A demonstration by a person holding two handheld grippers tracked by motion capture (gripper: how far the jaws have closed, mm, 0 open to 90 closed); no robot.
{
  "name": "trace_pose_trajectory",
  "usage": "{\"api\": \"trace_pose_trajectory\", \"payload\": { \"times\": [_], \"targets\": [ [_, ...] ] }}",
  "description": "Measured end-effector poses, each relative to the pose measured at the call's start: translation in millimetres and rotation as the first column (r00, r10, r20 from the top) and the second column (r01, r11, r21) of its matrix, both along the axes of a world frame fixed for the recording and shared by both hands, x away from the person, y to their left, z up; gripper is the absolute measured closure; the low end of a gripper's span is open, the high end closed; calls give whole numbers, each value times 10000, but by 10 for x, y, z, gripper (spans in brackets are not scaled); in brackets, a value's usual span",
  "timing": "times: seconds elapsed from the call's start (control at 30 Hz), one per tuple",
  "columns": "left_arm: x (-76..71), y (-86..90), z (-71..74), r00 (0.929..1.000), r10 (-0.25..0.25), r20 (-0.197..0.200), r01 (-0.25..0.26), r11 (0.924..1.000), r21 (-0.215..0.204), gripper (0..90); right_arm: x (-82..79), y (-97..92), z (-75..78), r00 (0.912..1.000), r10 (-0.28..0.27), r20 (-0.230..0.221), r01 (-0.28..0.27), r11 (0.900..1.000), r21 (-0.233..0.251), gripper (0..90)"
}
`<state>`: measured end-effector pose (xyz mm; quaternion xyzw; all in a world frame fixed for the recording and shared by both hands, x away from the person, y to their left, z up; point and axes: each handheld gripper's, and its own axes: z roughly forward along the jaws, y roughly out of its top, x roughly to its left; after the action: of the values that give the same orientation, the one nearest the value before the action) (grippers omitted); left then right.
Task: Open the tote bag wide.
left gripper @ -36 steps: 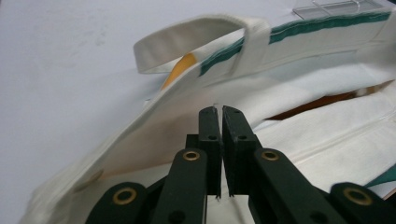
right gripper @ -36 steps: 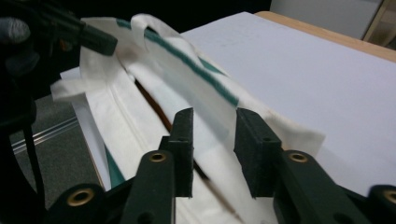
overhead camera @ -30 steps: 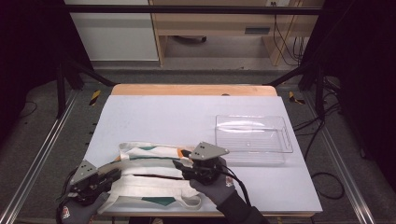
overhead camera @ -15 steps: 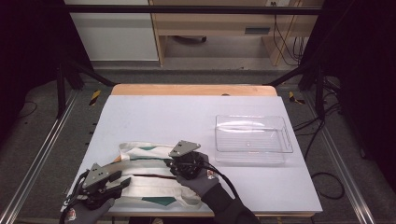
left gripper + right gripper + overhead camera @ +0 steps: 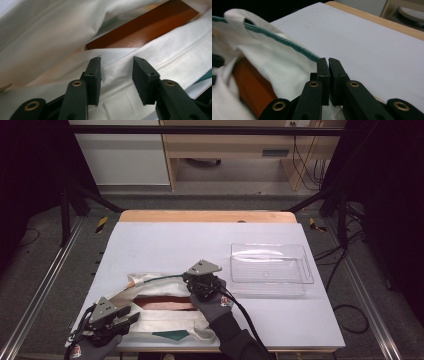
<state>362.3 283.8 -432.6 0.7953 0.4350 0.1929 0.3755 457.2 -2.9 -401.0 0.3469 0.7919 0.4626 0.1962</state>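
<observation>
White cloth bag (image 5: 165, 310) lies at the lower left of the tabletop (image 5: 210, 245), a brown flat item (image 5: 165, 303) showing in its mouth. Left claw (image 5: 116, 75) has just been closing and stands half open over the near hem, holding nothing. Right claw (image 5: 328, 75) has just been closing; now shut at the green-trimmed edge, cloth possibly pinched. A thin pinch could slip, and the mouth collapses.
</observation>
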Motion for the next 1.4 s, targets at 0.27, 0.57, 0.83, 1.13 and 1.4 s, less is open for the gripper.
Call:
{"api": "trace_pose_trajectory", "payload": {
  "times": [0.27, 0.57, 0.83, 1.13, 1.4],
  "targets": [
    [2, 13, -5, 10000, -17, -2, 17, 10000, -63, 592, 221, 109, -274, 9975, -673, -234, 647, 9930, -992, 858],
    [11, 37, 19, 10000, 18, 34, -17, 9994, -350, 578, 172, 0, -161, 9995, -154, -269, 151, 9998, -88, 716],
    [111, 137, 237, 9975, 467, 528, -397, 9911, -1271, 561, -210, -247, 160, 9953, 912, 337, -925, 9950, 388, 628],
    [466, -203, 332, 9974, -68, 723, 80, 9998, -166, 504, -602, -318, -26, 9831, 1750, -534, -1732, 9842, 364, 810],
    [636, -364, 191, 9989, -276, 378, 258, 9986, 456, 494, -650, -316, -322, 9759, 1822, -1201, -1812, 9833, 190, 855]
  ]
}}
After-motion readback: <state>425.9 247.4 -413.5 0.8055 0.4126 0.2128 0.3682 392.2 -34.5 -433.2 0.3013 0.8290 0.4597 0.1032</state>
